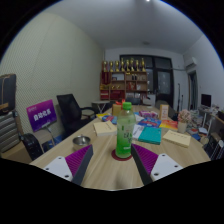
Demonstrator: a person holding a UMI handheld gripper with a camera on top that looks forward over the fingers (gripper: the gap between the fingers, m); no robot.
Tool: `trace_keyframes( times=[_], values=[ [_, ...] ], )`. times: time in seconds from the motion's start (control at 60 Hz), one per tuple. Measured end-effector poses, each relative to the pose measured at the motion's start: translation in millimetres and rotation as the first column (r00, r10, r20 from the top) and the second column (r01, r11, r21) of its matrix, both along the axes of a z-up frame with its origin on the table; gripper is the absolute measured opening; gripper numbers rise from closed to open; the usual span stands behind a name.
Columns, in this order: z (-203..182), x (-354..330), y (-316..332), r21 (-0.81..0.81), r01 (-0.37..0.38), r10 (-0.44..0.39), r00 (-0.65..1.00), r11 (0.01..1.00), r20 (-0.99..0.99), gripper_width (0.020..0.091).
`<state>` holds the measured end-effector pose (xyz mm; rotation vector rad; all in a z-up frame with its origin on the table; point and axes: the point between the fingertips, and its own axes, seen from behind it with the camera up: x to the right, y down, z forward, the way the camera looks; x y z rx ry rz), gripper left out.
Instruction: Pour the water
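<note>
A: Starting at the claw, the two-finger gripper (113,168). Spread wide at the bottom centre of the frame, holding nothing. Purple pads (79,161) on the inner faces, one left and one right of centre.

B: And between them?

A: Just ahead of the fingertips, in the middle of the frame: a tall clear plastic bottle with green liquid and a green cap (124,131). Standing on a round red coaster (122,155) on the long light wooden table (110,172). Not touched by either finger, with a clear gap at both sides.

B: So which step, probably?

A: Looks like the approach before the grasp. Not yet gripped, nothing poured. Next move: probably go forward until the body sits between the pads, then close on it around the middle height.

B: Direction of the bottle?

A: Upright, long axis vertical, cap pointing up toward the ceiling. Needs tilting later for pouring.

B: And further out?

A: To the left of the bottle, a small silver metal bowl (81,141), maybe the receiver, but hard to say. To the right, a teal flat book or folder (150,134). At the left of the frame, a purple sign (41,113) and a black office chair (70,108). At the upper centre, far back, a wooden shelf with bottles (124,78).
</note>
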<state>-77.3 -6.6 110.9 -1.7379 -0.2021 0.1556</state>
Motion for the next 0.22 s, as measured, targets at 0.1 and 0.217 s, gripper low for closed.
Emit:
trace_keyframes(
  times=[0.1,0.217],
  values=[
    [20,3,-52,0.042,-0.007,0.007,1.000,0.999,0.011,0.0844],
    [31,8,-97,0.070,0.010,-0.013,0.999,0.997,0.035,0.0846]
  ],
)
